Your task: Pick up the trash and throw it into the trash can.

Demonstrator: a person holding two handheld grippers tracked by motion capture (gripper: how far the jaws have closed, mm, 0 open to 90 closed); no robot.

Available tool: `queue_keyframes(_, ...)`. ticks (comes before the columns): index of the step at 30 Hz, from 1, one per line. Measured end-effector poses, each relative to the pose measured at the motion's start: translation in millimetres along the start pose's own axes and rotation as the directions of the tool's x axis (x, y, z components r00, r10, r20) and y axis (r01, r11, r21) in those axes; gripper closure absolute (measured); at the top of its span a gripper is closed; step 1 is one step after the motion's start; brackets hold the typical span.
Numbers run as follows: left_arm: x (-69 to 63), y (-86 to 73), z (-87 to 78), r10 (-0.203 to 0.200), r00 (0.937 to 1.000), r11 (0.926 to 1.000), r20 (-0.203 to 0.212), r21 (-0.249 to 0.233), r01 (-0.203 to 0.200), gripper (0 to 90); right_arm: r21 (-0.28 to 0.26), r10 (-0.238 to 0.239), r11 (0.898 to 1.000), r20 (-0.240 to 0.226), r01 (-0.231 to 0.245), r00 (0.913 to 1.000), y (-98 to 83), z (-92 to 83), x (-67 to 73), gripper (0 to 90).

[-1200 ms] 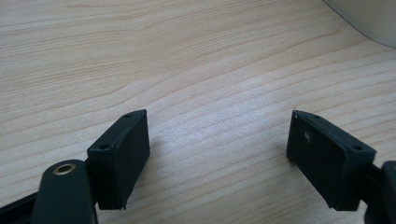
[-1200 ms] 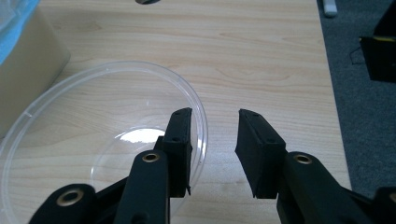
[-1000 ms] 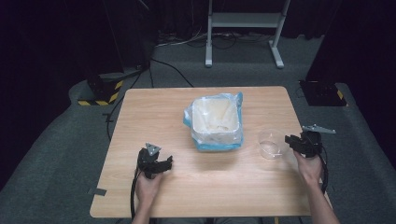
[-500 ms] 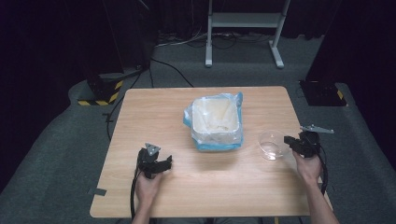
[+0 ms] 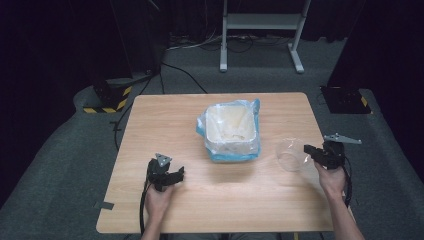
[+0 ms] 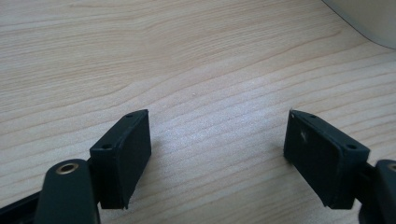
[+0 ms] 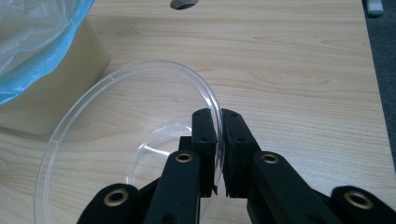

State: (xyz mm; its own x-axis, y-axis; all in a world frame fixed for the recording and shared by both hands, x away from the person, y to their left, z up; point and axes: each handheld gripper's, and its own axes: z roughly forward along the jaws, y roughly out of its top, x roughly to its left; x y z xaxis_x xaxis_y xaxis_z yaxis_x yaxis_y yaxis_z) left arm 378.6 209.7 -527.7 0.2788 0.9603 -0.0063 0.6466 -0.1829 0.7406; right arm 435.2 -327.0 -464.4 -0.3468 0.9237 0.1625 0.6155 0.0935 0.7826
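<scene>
R gripper (image 7: 218, 154) jaws just closed, pinching clear bowl (image 7: 126, 140) rim at 3 o'clock of bin (image 5: 232, 131): lift-ready; L gripper (image 6: 217, 156) spread, idle.

In the right gripper view, the clear round plastic bowl (image 7: 126, 140) is cut off by the bottom edge, and its near wall is hidden behind the black jaws. The beige square bin lined with a blue plastic bag (image 7: 42, 60) runs off the left edge.
</scene>
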Motion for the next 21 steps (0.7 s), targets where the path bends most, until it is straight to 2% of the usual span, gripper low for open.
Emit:
queue_keyframes(11, -0.1, 0.0, -0.1, 0.002, 1.0000, 1.0000, -0.001, 0.001, -0.002, 22.9, -0.008, -0.032, 0.999, 0.003, 0.032, 0.9995, 1.2, -5.5, 3.3, 85.3)
queue_keyframes(21, -0.1, 0.0, -0.1, 0.001, 1.0000, 1.0000, -0.001, 0.001, -0.001, 22.9, -0.027, -0.057, 0.998, 0.014, 0.058, 0.9983, 9.4, -16.2, 10.6, 85.4)
